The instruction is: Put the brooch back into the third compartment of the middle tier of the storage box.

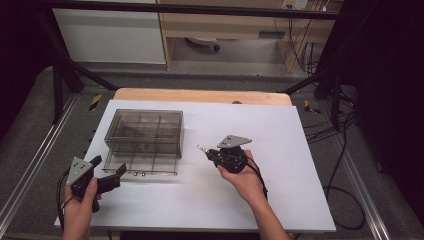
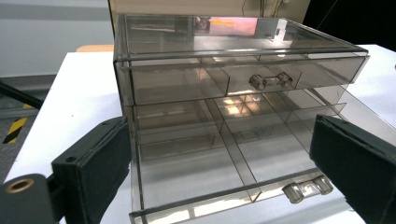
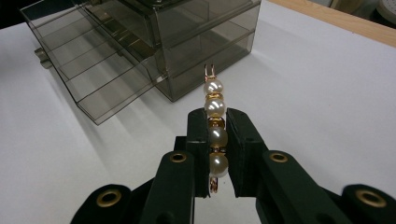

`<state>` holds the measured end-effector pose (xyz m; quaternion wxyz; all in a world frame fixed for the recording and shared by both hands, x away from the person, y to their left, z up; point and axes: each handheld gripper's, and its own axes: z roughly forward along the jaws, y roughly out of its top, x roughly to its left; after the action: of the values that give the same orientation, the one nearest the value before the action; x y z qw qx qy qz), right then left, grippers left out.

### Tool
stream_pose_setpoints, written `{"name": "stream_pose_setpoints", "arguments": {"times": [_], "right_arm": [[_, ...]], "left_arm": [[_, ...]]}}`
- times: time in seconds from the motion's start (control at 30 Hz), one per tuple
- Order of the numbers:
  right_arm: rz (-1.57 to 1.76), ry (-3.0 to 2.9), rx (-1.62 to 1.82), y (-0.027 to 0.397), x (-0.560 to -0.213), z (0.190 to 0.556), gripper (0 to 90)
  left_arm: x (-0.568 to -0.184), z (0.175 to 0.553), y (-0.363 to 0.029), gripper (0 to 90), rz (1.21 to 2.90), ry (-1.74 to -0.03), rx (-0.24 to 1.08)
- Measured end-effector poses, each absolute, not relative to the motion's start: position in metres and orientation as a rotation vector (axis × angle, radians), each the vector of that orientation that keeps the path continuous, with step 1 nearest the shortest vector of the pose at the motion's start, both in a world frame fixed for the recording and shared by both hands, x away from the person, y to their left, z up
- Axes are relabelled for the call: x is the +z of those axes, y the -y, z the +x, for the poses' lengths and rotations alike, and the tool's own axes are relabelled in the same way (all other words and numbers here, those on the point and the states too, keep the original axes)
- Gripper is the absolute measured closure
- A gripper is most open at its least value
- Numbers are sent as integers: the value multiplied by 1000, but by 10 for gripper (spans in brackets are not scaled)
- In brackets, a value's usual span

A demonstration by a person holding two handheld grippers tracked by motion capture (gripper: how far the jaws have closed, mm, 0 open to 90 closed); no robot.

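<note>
Four pearls on a thin gold pin make the clip light, stiff, slippery and easily scratched, so the right tool, pinching its middle beads, grips correctly, while the spread left tool flanks the drawer ahead.

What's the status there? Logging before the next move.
Right hand-held gripper shut on pearl hair clip. Left hand-held gripper open, straddling the pulled-out bottom drawer of the clear organizer. Path to drawer looks clear.

A white table stands on grey floor.
</note>
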<state>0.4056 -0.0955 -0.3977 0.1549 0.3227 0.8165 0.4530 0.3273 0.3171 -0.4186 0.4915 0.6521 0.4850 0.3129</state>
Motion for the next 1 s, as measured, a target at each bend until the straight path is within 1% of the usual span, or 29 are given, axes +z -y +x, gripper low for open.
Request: {"name": "stream_pose_setpoints", "arguments": {"times": [0.6, 0.9, 1.0], "right_arm": [[902, -2331, 1290, 95, -380, 409, 802], [859, -2329, 1275, 81, -361, 410, 802], [842, -2328, 1288, 77, -356, 409, 802]], "left_arm": [[-418, 327, -323, 57, 1564, -1194, 769], [-418, 326, -320, 57, 1575, -1181, 765], [-417, 326, -319, 57, 1578, -1171, 781]]}}
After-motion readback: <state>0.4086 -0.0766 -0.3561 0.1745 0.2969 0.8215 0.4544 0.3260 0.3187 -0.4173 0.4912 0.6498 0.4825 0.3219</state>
